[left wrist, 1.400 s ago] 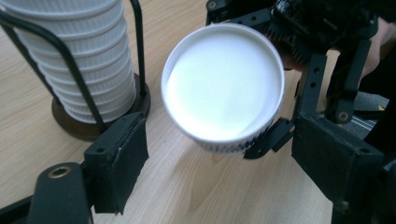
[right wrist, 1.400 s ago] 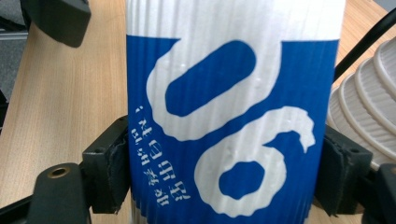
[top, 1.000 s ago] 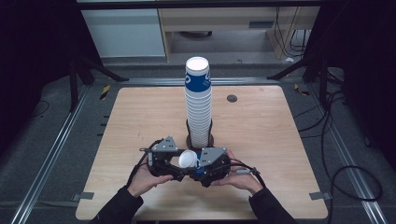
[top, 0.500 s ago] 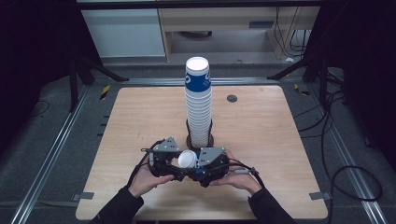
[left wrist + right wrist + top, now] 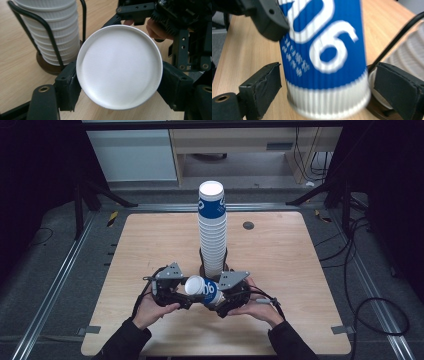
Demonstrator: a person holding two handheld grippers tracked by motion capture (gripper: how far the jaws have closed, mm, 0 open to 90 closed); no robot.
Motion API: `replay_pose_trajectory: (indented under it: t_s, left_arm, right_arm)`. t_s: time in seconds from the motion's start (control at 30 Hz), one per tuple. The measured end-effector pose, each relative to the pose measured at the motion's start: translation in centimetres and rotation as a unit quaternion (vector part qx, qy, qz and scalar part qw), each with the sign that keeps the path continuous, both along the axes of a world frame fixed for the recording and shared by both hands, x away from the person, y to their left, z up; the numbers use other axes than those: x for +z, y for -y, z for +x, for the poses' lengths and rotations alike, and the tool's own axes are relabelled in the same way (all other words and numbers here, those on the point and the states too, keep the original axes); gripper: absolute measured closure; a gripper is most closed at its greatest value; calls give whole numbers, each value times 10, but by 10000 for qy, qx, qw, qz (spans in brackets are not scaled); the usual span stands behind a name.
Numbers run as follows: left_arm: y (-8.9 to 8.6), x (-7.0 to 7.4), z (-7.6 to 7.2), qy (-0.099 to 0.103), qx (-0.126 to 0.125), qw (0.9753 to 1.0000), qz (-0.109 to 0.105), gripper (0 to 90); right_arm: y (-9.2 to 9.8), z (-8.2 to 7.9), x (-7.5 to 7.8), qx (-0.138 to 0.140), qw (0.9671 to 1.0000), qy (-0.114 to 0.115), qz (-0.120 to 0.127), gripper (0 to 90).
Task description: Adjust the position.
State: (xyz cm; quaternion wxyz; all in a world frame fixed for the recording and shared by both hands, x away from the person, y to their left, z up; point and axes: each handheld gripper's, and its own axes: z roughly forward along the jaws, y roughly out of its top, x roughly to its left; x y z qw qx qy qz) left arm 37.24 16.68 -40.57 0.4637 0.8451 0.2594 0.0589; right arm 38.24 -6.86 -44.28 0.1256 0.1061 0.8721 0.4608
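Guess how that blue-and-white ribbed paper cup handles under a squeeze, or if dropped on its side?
The blue-and-white ribbed paper cup is probably light: it hangs sideways between the left hand-held gripper and the right hand-held gripper. Its thin walls likely dent under a hard squeeze. Round and tapered, it would probably roll in a curve on the wooden table.

Blurred cup, top cut off

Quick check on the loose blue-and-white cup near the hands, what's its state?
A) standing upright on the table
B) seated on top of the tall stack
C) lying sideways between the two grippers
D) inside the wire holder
C: in the high view the cup lies on its side between the left gripper and the right gripper, in front of the tall stack.
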Motion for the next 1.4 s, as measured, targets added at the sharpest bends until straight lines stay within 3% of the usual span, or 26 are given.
replay_pose_trajectory:
  t_s: [0.27,0.57,0.63,0.97,1.07,1.2,1.4]
  left_arm:
    - [-18,5,5,108,265,9994,-184,267]
    - [-26,6,6,211,339,9981,-462,267]
    - [-27,6,6,216,282,9976,-594,267]
    - [-19,7,1,219,-3,9968,-762,267]
    - [-18,7,-1,190,-92,9959,-876,267]
    - [-15,8,-3,208,-196,9955,-906,268]
    - [-9,6,-5,175,-388,9951,-894,268]
  right_arm:
    - [15,4,8,-206,9992,-55,329,77]
    - [24,8,7,-330,9978,-246,522,76]
    - [27,10,5,-355,9974,-317,550,77]
    - [30,10,2,-70,9944,-576,882,78]
    - [27,9,0,36,9941,-629,879,76]
    - [23,8,-2,85,9943,-646,850,76]
    - [17,7,-4,285,9920,-718,997,79]
